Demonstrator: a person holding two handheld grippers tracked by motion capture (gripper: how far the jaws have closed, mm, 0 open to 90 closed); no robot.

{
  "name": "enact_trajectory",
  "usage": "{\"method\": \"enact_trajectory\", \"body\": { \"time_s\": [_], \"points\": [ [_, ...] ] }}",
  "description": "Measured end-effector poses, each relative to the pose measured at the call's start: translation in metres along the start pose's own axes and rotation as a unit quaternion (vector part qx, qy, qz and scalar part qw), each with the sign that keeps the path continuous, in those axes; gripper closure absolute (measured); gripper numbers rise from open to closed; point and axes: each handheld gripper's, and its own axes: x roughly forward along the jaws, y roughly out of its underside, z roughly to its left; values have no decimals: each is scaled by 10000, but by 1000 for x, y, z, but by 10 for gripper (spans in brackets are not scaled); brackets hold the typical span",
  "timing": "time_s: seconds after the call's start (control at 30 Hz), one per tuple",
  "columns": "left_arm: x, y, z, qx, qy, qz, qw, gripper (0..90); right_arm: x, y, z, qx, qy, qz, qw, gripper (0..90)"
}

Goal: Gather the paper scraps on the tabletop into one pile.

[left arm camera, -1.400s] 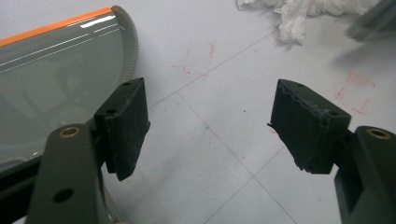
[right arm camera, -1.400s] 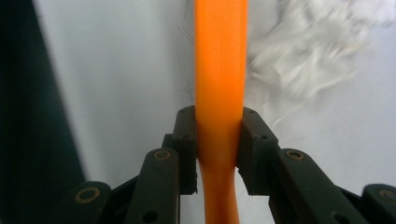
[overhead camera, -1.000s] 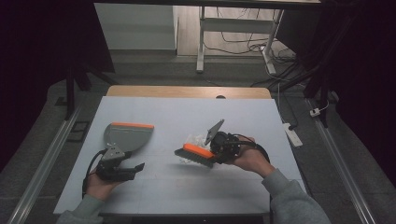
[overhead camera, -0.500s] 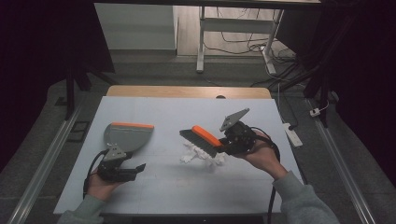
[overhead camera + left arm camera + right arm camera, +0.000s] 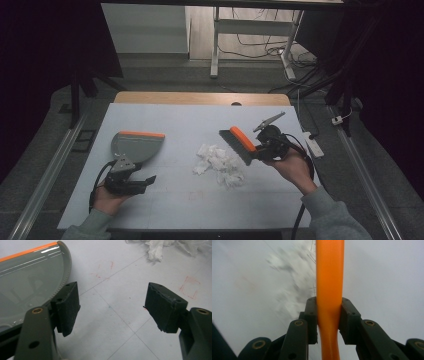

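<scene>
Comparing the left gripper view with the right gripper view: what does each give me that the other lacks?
Left gripper view alone: the grey dustpan with its orange edge beside the left gripper, whose jaws stand open with nothing between them, and faint red marks on the table.

Right gripper view alone: the right gripper shut on the orange brush handle.

Both: the white table surface and the crumpled white paper scraps, sharp in the left gripper view, blurred in the right.
</scene>
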Motion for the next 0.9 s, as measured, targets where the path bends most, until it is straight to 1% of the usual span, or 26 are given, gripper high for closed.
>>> {"method": "enact_trajectory", "body": {
  "time_s": [0.07, 0.1, 0.17, 0.23, 0.3, 0.33, 0.43, 0.47, 0.53, 0.6, 0.67, 0.8, 0.9],
  "points": [
    [0, 0, 0, 3, 6, -3, 10000, 285, 11, 10, -7, 254, 113, 246, 9993, 711],
    [0, 0, 0, 5, 7, 0, 10000, 285, 17, 14, -10, 354, 111, 340, 9987, 711],
    [0, 0, -1, 14, 6, 3, 10000, 285, 28, 20, -12, 444, 113, 488, 9978, 711],
    [1, 0, -1, 14, 2, 8, 10000, 285, 36, 21, -11, 470, 131, 586, 9971, 711],
    [1, 0, -1, 12, -2, 11, 10000, 285, 42, 21, -10, 489, 89, 575, 9971, 711],
    [1, 0, -1, 13, -4, 14, 10000, 285, 44, 18, -8, 526, 11, 535, 9972, 711],
    [1, 0, -1, 16, 0, 18, 10000, 285, 49, 12, -1, 439, -106, 485, 9978, 711],
    [1, 0, -1, 14, 1, 20, 10000, 285, 51, 9, 1, 421, -174, 451, 9979, 711],
    [1, 0, -1, 9, 0, 18, 10000, 285, 53, 5, 6, 372, -209, 337, 9985, 711],
    [1, 0, 0, 2, 2, 13, 10000, 285, 50, 2, 8, 355, -284, 118, 9989, 711],
    [0, 0, 0, -1, 1, 8, 10000, 286, 43, 1, 8, 335, -293, -51, 9990, 711],
    [1, 0, 0, 0, 2, 9, 10000, 286, 21, 4, 4, 273, -284, -358, 9986, 711],
    [1, 0, -1, 16, 6, 12, 10000, 286, 4, 9, 0, 214, -263, -503, 9982, 711]
  ]
}}
